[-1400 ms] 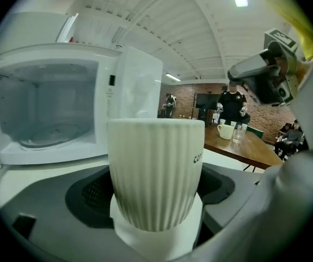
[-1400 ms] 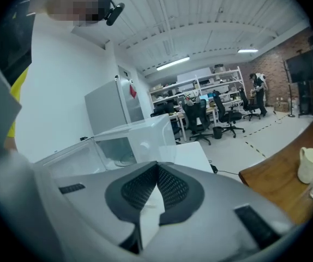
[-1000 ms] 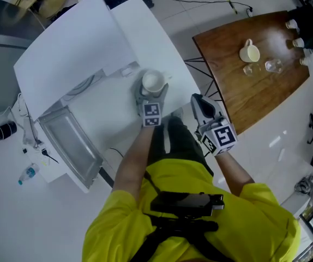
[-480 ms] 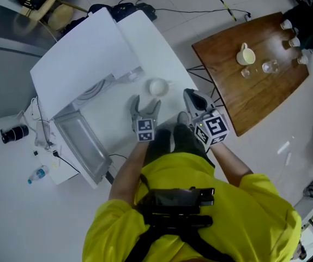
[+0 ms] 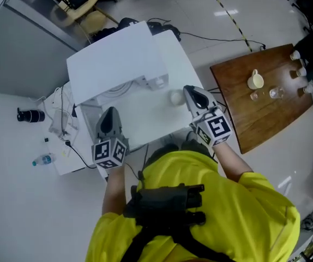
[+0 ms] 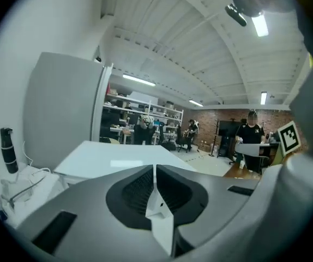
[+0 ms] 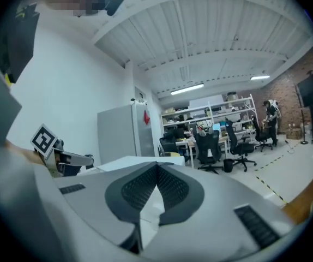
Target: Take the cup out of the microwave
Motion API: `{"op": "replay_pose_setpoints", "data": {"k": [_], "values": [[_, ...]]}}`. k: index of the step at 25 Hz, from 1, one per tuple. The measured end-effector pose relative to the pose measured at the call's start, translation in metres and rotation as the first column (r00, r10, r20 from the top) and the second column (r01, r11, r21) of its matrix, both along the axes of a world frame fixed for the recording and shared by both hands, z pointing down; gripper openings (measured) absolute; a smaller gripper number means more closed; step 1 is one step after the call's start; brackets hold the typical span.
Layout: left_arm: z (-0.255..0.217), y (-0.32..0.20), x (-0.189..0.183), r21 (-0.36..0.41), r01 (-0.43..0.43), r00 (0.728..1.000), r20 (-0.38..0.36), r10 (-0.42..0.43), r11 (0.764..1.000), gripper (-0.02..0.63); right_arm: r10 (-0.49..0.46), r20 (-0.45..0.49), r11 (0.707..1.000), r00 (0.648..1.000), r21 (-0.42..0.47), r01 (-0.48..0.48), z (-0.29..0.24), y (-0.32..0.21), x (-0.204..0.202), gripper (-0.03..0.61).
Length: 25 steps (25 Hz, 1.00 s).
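Observation:
The white cup (image 5: 176, 97) stands alone on the white table (image 5: 145, 116), to the right of the white microwave (image 5: 113, 64). My left gripper (image 5: 109, 113) is raised at the table's front left, away from the cup, and its jaws are shut on nothing. In the left gripper view its pads (image 6: 145, 192) meet, with the microwave's top (image 6: 118, 160) ahead. My right gripper (image 5: 191, 91) hangs just right of the cup without touching it. Its pads (image 7: 170, 187) also meet, with nothing between them.
A brown wooden table (image 5: 265, 113) at the right carries a cream jug (image 5: 254, 81) and small glasses. On the floor at the left lie a black object (image 5: 30, 115), a water bottle (image 5: 42, 160) and loose cables. A grey cabinet (image 6: 64, 108) stands behind the microwave.
The left gripper let go of the cup, drew back, swung left and upward, and shut. The right gripper rose a little. The cup stays on the table.

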<state>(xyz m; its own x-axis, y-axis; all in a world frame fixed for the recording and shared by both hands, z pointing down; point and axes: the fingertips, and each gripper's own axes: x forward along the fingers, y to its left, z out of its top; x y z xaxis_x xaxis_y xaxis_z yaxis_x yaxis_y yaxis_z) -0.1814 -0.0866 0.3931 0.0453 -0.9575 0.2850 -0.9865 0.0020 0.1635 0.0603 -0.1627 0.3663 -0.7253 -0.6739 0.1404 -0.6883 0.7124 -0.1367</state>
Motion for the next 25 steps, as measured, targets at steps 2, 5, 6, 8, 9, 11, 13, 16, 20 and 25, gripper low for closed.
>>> {"op": "replay_pose_setpoints", "data": {"k": [2,5,6,8,9,11,13,16,20,25], "values": [[-0.031,0.015,-0.014,0.023,0.013,1.0,-0.015,-0.012,1.0,0.014,-0.015,0.02,0.999,1.0,0.042,0.014,-0.029,0.001,-0.006,0.005],[-0.066,0.038,-0.027,0.059,0.032,0.999,-0.008,-0.032,0.998,0.014,-0.032,0.048,0.996,0.998,0.086,0.028,-0.061,0.004,-0.009,0.005],[-0.074,0.046,-0.03,0.072,0.04,0.999,0.004,-0.041,0.997,0.014,-0.034,0.051,0.995,0.998,0.094,0.029,-0.067,0.005,-0.008,0.005],[-0.085,0.059,-0.039,0.091,0.063,0.997,0.038,-0.067,0.994,0.014,-0.031,0.038,0.994,0.999,0.11,0.027,-0.073,0.007,-0.007,0.003],[-0.087,0.063,-0.044,0.094,0.077,0.995,0.053,-0.083,0.993,0.014,-0.027,0.029,0.993,0.999,0.116,0.023,-0.074,0.007,-0.006,0.003],[-0.086,0.07,-0.051,0.094,0.102,0.992,0.067,-0.108,0.99,0.014,-0.022,0.018,0.992,1.0,0.121,0.02,-0.073,0.009,-0.005,0.003],[-0.083,0.073,-0.054,0.093,0.112,0.991,0.066,-0.118,0.989,0.014,-0.024,0.01,0.992,1.0,0.12,0.023,-0.071,0.01,-0.006,0.003],[-0.078,0.074,-0.053,0.093,0.113,0.991,0.061,-0.118,0.989,0.014,-0.037,-0.003,0.993,0.999,0.115,0.037,-0.065,0.011,-0.008,0.003],[-0.081,0.075,-0.053,0.101,0.12,0.989,0.08,-0.128,0.988,0.014,-0.043,-0.008,0.992,0.999,0.119,0.043,-0.064,0.008,-0.01,0.003],[-0.078,0.067,-0.053,0.094,0.116,0.99,0.074,-0.123,0.989,0.014,-0.044,-0.023,0.992,0.999,0.116,0.046,-0.057,0.0,-0.013,0.003]]}}
